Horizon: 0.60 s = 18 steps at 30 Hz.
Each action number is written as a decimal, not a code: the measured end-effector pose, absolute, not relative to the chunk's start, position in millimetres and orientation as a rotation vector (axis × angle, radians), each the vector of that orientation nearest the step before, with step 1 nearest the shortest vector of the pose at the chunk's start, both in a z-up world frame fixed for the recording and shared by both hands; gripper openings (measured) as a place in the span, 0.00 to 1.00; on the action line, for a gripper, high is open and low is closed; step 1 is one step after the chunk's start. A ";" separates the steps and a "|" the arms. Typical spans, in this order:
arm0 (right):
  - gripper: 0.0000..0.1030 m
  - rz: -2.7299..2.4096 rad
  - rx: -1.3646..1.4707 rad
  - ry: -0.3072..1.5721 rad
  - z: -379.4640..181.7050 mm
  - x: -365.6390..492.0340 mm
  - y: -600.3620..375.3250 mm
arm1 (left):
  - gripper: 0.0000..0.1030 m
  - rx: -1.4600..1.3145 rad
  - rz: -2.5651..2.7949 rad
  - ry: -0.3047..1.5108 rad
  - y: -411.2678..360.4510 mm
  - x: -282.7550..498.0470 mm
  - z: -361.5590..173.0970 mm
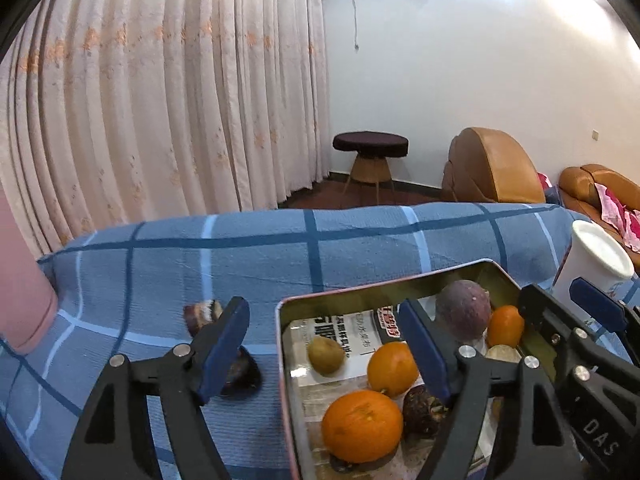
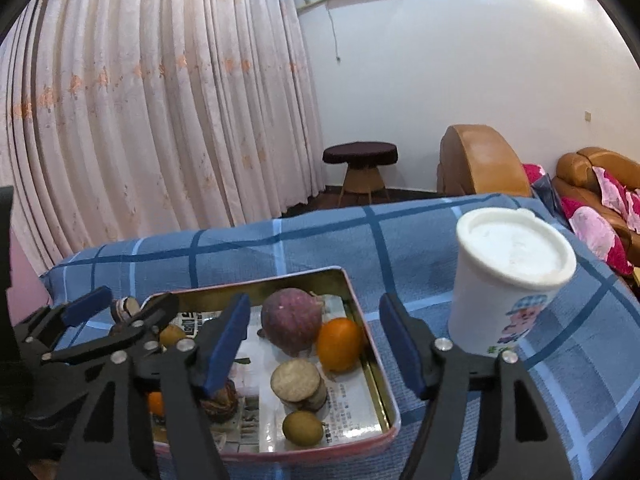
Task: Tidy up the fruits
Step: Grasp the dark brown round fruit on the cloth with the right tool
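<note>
Most fruit sits in the tin (image 1: 280, 360), two pieces (image 1: 202, 314) remain on the cloth (image 1: 160, 260); both grippers, left (image 1: 320, 348) and right (image 2: 316, 344), gape wide, empty.

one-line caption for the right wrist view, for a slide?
Open right tongs over the fruit tin, white cup beside it.

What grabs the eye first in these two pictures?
Probably the metal tin on the blue checked cloth, holding bright oranges and a big purple fruit. Just right of the tin stands a tall white lidded cup. Both grippers, left and right, hang open over the tin.
</note>
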State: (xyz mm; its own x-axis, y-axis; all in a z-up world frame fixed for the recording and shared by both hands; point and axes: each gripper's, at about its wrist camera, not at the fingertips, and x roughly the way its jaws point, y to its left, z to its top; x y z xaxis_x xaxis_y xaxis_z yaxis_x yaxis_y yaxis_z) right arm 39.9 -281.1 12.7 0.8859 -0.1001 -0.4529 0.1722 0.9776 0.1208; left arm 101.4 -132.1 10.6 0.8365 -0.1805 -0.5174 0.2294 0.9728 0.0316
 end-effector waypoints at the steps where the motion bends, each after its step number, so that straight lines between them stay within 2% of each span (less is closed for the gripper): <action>1: 0.68 -0.142 0.152 0.457 13.8 39.7 -279.0 | 0.76 0.096 -0.209 0.532 -130.6 99.6 11.4; 7: 0.68 -0.151 0.114 0.441 14.3 35.3 -267.2 | 0.76 0.107 -0.170 0.537 -115.6 95.0 8.6; 10: 0.62 -0.142 0.124 0.452 12.8 35.4 -262.6 | 0.76 0.102 -0.151 0.548 -102.1 93.2 5.1; 16: 0.59 -0.113 0.130 0.456 15.8 36.1 -245.2 | 0.76 0.089 -0.110 0.562 -76.9 91.2 -0.2; 18: 0.54 -0.106 0.117 0.453 17.2 36.2 -237.3 | 0.76 0.080 -0.094 0.566 -66.5 91.8 -1.3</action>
State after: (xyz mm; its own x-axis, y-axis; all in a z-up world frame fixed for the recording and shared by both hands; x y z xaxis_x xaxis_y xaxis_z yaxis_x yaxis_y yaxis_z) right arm 36.2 -237.3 17.2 0.8940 -0.0759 -0.4417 0.1281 0.9877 0.0894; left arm 91.8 -66.5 -1.3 0.8398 -0.0667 -0.5388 0.1105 0.9927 0.0493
